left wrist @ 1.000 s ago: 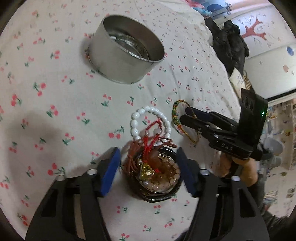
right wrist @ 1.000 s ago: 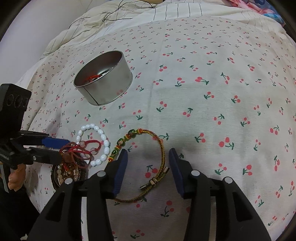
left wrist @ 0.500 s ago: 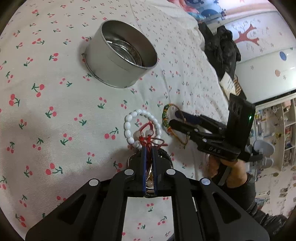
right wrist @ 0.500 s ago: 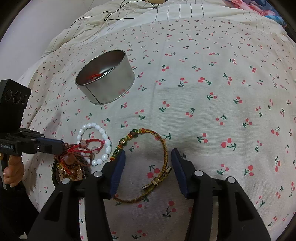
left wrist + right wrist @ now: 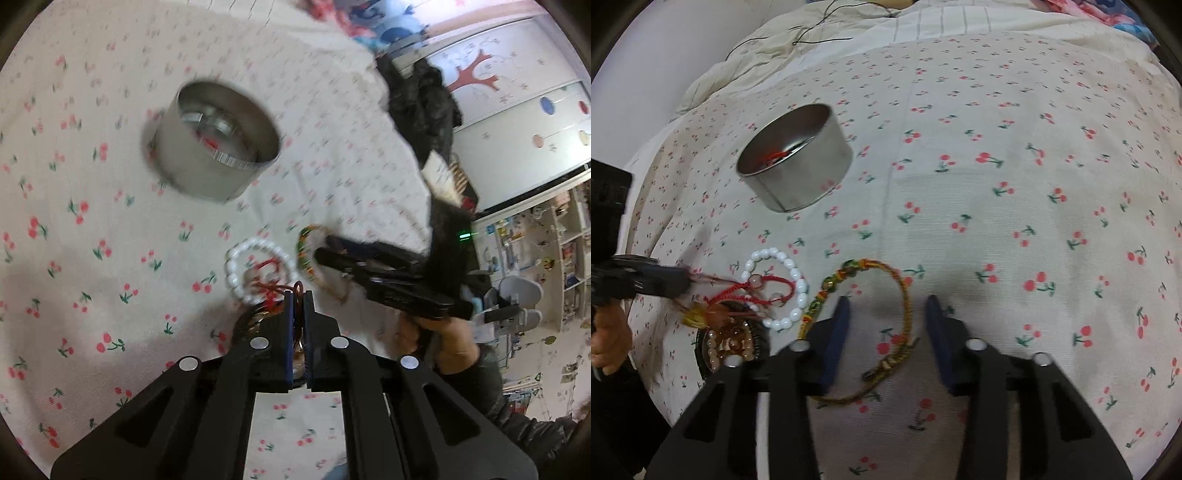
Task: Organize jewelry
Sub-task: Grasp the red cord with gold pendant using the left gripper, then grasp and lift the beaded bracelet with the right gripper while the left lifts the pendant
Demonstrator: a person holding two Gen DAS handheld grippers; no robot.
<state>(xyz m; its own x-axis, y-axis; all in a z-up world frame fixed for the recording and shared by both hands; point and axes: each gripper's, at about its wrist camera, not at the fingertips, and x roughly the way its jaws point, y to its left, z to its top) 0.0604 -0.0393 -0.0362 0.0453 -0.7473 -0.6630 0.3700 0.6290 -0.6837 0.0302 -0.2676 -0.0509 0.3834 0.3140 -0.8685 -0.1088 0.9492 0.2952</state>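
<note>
Since a second ago the left tongs (image 5: 298, 295) have snapped from spread wide to pressed together on the reddish-brown cord (image 5: 713, 279) of the tangled bead pile (image 5: 733, 338), and they have begun to lift, drawing the cord taut up and to the left in the right wrist view. That suggests the first piece is on its way out of the heap, probably toward the metal tin (image 5: 796, 158), which already holds something red.

Meanwhile the right tongs (image 5: 884, 332) are closing around the woven bracelet (image 5: 886, 295), its braid lying between the pads but not yet pinched (a gap shows on both sides).

Lifting could drag neighbours: the white bead bracelet (image 5: 786, 284) touches the red cords. The tin sits farther back on the bed (image 5: 1034, 166), well apart from the jewelry, with open cherry-print sheet between. The bed's edge runs close on the left, near the pile.
</note>
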